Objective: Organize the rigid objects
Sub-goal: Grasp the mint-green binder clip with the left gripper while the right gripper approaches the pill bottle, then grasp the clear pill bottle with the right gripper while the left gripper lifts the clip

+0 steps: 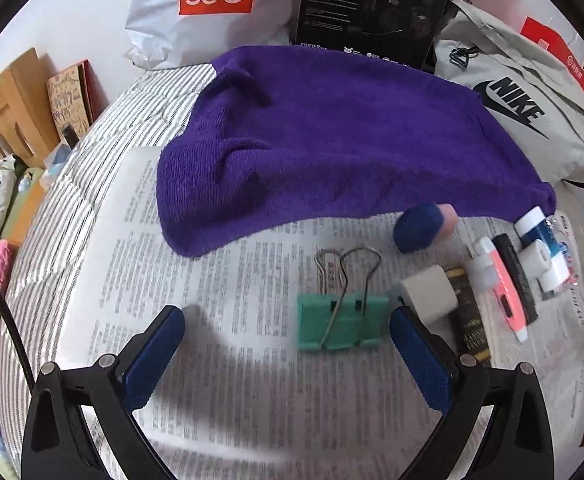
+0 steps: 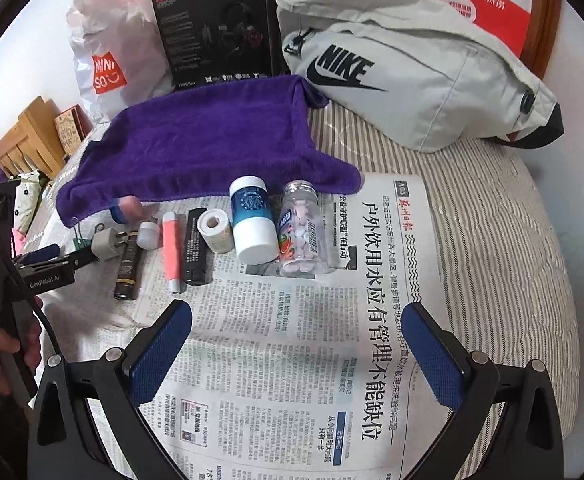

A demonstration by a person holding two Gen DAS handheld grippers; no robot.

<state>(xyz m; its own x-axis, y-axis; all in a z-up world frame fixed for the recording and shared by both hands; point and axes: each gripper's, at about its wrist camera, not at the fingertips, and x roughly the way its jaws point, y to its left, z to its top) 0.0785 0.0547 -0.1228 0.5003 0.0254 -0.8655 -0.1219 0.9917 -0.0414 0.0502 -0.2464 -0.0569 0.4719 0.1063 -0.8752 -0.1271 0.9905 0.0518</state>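
A striped bed [image 2: 492,216] carries everything, with a grey Nike bag [image 2: 412,76] and a black box [image 2: 215,28] at its far side. A purple towel [image 1: 332,140] lies partly over a spread newspaper [image 2: 292,360]. Along the towel's near edge runs a row of small things on the paper: a clear pill bottle [image 2: 302,236] lying just beside a blue-and-white bottle [image 2: 251,220], then a tape roll [image 2: 215,230], a black bar [image 2: 195,246], a pink pen [image 2: 170,252], a small white cap [image 2: 148,235], a dark tube [image 2: 128,270] and a white plug [image 1: 428,294]. A green binder clip [image 1: 342,322] lies on the paper left of the plug, its wire handles pointing toward the towel. The left gripper [image 1: 287,340] is spread wide and empty, with the clip just ahead, nearer its right finger. The right gripper [image 2: 302,340] hangs over bare newsprint, also spread wide and empty, well short of the row. A blue-and-pink thing [image 1: 426,228] at the towel's edge is too blurred to name.
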